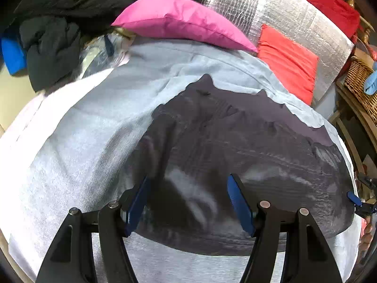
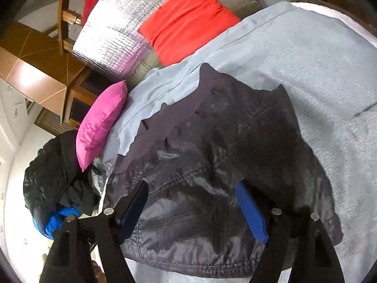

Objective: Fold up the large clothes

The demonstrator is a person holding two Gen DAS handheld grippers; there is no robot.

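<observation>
Dark, slightly shiny fabric fills the centre of both wrist views: a jacket [image 1: 235, 155] lies spread flat on a pale blue-grey sheet [image 1: 77, 127] that covers the bed. Its stitched hem runs along the near edge, just beyond my fingers.

Left gripper [image 1: 188, 202]: the jaws stand apart above the jacket. Nothing is between the blue pads [image 1: 240, 207], and they press on no cloth. Released.

Right gripper [image 2: 192, 208]: the jaws stand wide apart over the jacket's near part. One blue pad [image 2: 251, 212] shows plainly on the right; the left one is in shadow. No fabric is pinched. Released. Whether the fingertips brush the cloth I cannot tell.

In the left wrist view, the tip of the right gripper shows at the far right edge, beside the jacket's right side.

Surroundings, far side: a pink pillow [image 1: 181, 21] rests on the sheet's far edge. A red cushion [image 1: 287, 63] leans on a silver quilted panel [image 1: 282, 11] to its right. A heap of black clothes [image 1: 51, 49] lies at far left with something blue [image 1: 13, 54] beside it. A wicker basket [image 1: 362, 87] sits at the right edge.
</observation>
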